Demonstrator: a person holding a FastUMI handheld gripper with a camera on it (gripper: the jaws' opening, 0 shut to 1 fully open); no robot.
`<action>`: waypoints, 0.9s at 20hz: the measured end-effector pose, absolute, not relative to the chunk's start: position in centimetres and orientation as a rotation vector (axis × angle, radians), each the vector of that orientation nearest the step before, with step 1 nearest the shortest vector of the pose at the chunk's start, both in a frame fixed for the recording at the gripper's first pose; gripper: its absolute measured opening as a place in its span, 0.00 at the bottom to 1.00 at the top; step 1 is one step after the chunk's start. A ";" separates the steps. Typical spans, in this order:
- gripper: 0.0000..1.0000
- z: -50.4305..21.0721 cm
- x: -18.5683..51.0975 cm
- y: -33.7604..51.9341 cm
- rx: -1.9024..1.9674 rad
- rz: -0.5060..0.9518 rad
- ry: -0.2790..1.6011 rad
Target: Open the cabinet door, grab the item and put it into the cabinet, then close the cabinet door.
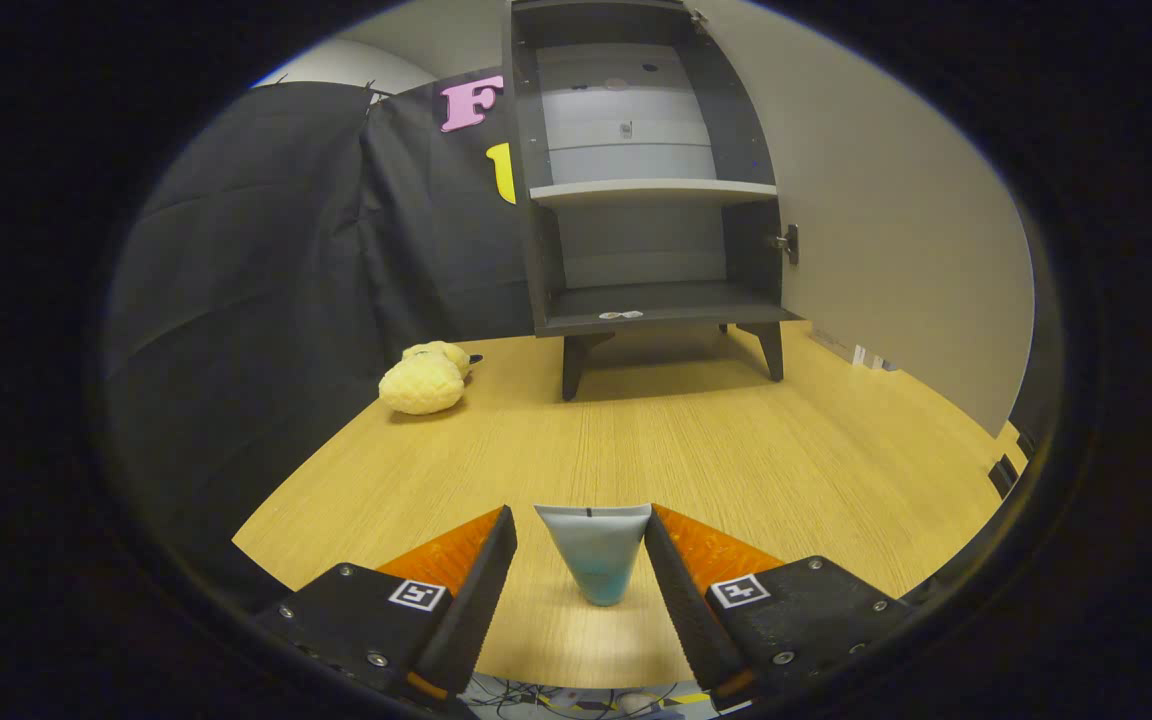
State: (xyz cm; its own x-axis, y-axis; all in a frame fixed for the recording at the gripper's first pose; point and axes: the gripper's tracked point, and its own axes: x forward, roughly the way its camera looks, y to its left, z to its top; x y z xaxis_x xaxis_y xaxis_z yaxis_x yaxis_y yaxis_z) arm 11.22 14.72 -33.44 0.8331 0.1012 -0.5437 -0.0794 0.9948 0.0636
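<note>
The gripper point(581, 545) has its fingers spread, with the pale blue-green soft plastic tube point(593, 550) between them. The right finger looks close to it, the left apart, so a one-sided push could tip it. Beyond lies free wooden tabletop point(736, 440), then the open dark grey cabinet point(651, 200); its door edge and the yellow plush toy point(424, 380) narrow the way.

Bare table point(736, 450) runs to the open cabinet point(651, 200) (plush toy point(424, 380) off beside).
</note>
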 end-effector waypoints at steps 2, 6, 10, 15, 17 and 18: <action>0.77 -34.4 11.3 14.7 0.038 0.084 0.601; 0.68 -35.9 11.3 14.4 0.034 0.065 0.634; 0.54 -35.8 11.5 15.0 0.035 0.098 0.650; 0.53 -32.4 12.8 14.4 0.057 0.106 0.632; 0.53 -30.2 13.9 13.8 0.071 0.101 0.615; 0.53 -29.1 14.6 13.5 0.077 0.101 0.604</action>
